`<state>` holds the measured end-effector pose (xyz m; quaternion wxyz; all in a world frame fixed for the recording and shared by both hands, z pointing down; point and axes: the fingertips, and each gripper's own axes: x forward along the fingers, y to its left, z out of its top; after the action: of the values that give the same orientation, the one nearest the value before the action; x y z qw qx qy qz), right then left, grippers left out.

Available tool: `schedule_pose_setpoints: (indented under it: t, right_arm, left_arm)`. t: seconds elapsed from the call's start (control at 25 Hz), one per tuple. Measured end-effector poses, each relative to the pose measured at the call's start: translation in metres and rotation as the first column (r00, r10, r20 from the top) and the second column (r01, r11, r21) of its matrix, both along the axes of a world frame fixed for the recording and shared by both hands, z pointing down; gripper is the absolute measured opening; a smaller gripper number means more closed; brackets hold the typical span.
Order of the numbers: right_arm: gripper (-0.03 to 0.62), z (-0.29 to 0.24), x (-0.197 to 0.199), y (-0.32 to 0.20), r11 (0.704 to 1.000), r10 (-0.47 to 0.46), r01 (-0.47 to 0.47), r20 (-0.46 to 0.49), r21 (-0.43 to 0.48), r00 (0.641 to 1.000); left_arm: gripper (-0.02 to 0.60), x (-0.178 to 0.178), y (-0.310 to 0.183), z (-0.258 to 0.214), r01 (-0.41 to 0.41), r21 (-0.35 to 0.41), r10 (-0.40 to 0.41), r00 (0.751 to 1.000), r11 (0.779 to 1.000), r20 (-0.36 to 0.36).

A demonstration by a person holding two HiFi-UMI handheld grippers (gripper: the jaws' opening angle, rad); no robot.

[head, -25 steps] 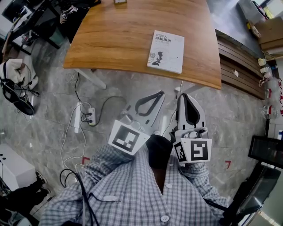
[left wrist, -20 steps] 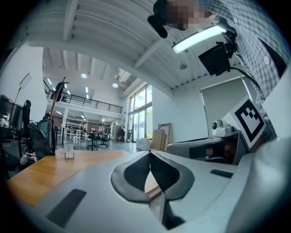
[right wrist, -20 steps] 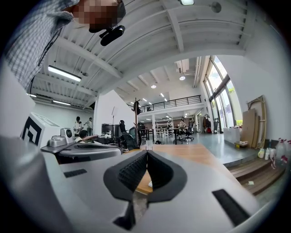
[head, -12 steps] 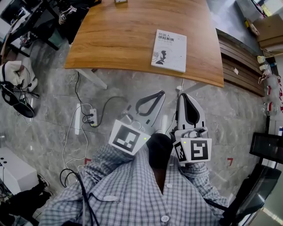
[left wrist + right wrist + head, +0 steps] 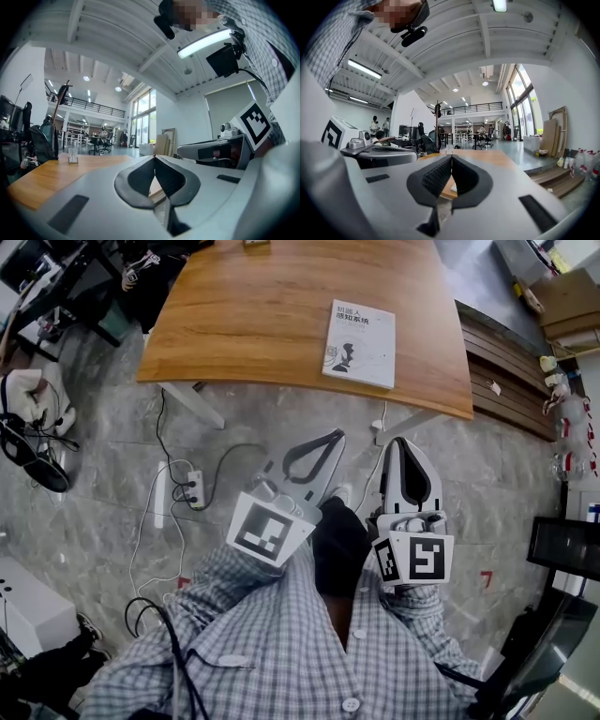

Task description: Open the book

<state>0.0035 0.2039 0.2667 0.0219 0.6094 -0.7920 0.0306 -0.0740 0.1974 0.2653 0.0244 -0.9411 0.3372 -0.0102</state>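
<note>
The table (image 5: pixel 281 324) is a broad slab of warm, orange-brown wood with a visible grain and a gently curved near edge. It stands on a floor (image 5: pixel 112 465) of grey, marbled stone tiles. A white power strip (image 5: pixel 194 491) and loose cables lie on the floor under the table's near left edge.

The book (image 5: pixel 360 331) lies flat and closed on the right part of the table, close to the near edge and turned slightly askew. It is a thin rectangle with a smooth white cover. The cover carries a few lines of dark print at its far left corner and a small dark figure drawing lower down.

The left gripper (image 5: pixel 333 437) is made of pale grey plastic and tapers to a point, with a dark, ribbed pad lining each jaw. Its own view shows the jaws pressed together at the tips with nothing between them. The right gripper (image 5: pixel 403 442) has the same shape, and its jaws also meet at the tips and are empty.

Both grippers hover over the floor on the near side of the table, well apart from the book. They are side by side in front of the person's checked shirt (image 5: pixel 281 643).
</note>
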Motion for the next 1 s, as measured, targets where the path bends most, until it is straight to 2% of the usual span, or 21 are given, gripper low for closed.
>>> schedule_pose_setpoints:
  t: [1.0]
  right_arm:
    - [0.02,0.002,-0.003,-0.011,0.999,-0.032,0.032,0.022,0.004,0.999]
  left_arm:
    - [0.011,-0.002,-0.007,0.0,0.033,0.008,-0.033,0.999,0.999,0.008]
